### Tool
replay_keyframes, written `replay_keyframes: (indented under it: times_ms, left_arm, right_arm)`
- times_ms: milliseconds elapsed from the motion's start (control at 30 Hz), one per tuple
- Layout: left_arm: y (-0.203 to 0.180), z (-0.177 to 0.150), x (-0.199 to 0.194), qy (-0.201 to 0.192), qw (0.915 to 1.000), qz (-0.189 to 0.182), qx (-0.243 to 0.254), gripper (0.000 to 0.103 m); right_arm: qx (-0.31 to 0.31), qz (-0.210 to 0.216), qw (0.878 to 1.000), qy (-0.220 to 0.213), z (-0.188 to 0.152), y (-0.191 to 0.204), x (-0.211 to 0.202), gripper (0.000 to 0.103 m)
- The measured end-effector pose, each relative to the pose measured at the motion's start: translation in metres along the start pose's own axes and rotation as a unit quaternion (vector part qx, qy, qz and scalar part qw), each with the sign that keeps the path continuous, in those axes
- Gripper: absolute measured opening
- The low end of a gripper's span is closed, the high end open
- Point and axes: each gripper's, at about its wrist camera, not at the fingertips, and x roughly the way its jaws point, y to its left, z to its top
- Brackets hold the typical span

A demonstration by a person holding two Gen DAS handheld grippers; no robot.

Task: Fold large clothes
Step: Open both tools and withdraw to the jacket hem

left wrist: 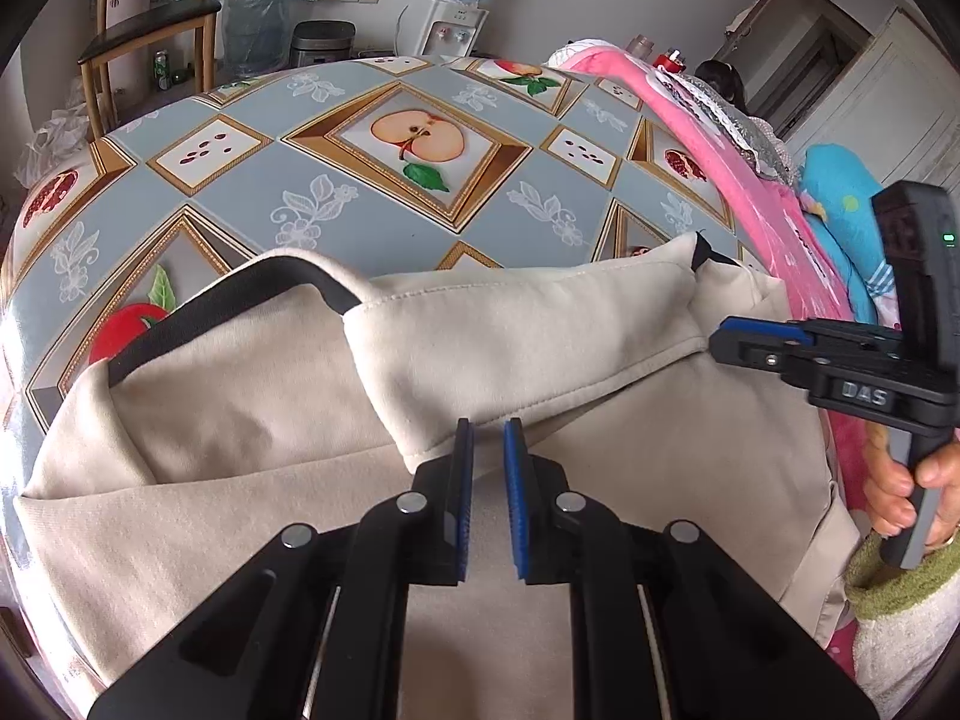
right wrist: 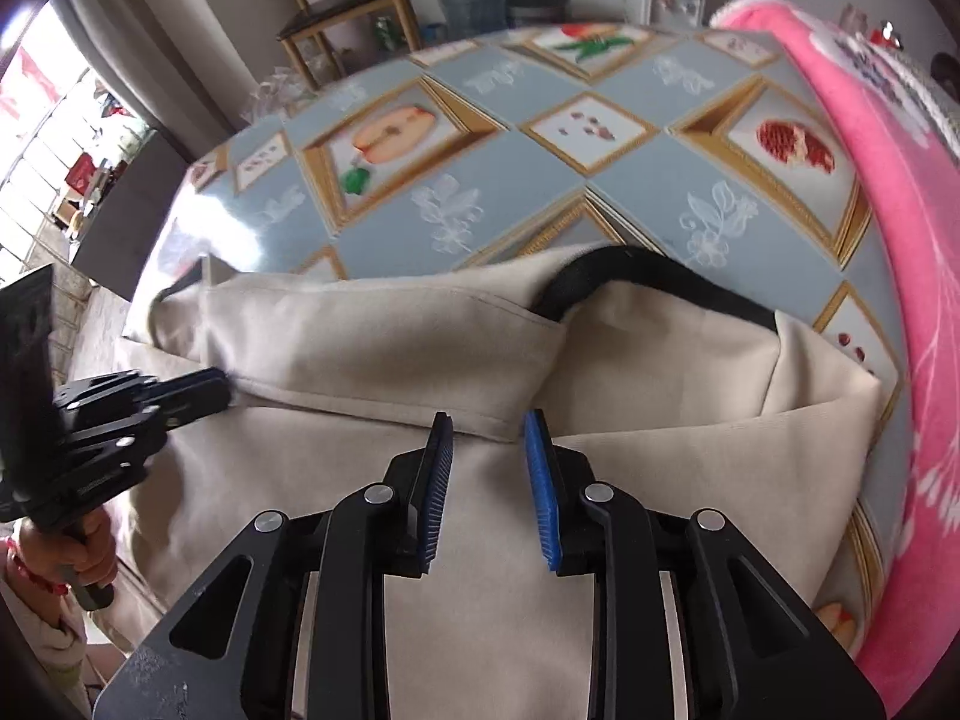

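A large beige garment [left wrist: 252,420] with a black neck band [left wrist: 228,306] lies on the fruit-patterned tablecloth [left wrist: 384,204], one flap folded over its body. In the left wrist view my left gripper [left wrist: 487,427] sits at the flap's near corner, its jaws narrow and pinching the fold edge. The right wrist view shows that same left gripper [right wrist: 223,391] at the flap's left end, held by a hand. My right gripper [right wrist: 489,417] hovers over the garment [right wrist: 372,336] with a clear gap between its blue pads. The flap's hem lies just at the tips, untouched. That right gripper [left wrist: 717,339] also appears beside the flap's right end.
A pink blanket [right wrist: 888,252] lies along the table's right side, with a blue cushion [left wrist: 840,192] behind it. Beyond the far edge stand a wooden chair [left wrist: 150,24], water bottles and a dispenser [left wrist: 450,30]. The person's hand [left wrist: 912,480] grips the right handle.
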Motion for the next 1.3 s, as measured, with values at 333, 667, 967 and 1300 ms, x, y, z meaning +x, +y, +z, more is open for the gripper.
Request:
replay_keyframes:
  times_ms: [333,667,967,1300]
  left_arm:
    - [-0.008,-0.004,-0.015,-0.008,0.9996,0.025,-0.009,0.013]
    - [-0.04,-0.063,-0.119,-0.048,0.9973,0.054,-0.002,0.05]
    - [-0.074,-0.162,-0.182,-0.091,0.9912,0.096,-0.013,0.074]
    - [-0.091,-0.231,-0.159,-0.067,0.986,0.152,-0.019,0.078]
  right_arm:
    - [0.014,-0.003,1.0,0.001,-0.002,0.029,0.018,0.031]
    - [0.013,0.016,0.994,-0.105,-0.091,0.059,-0.103,0.087]
    - [0.0,-0.017,0.993,-0.113,-0.188,0.081,-0.13,0.094]
    - [0.032,-0.02,0.995,-0.094,-0.244,0.079,-0.117,0.094]
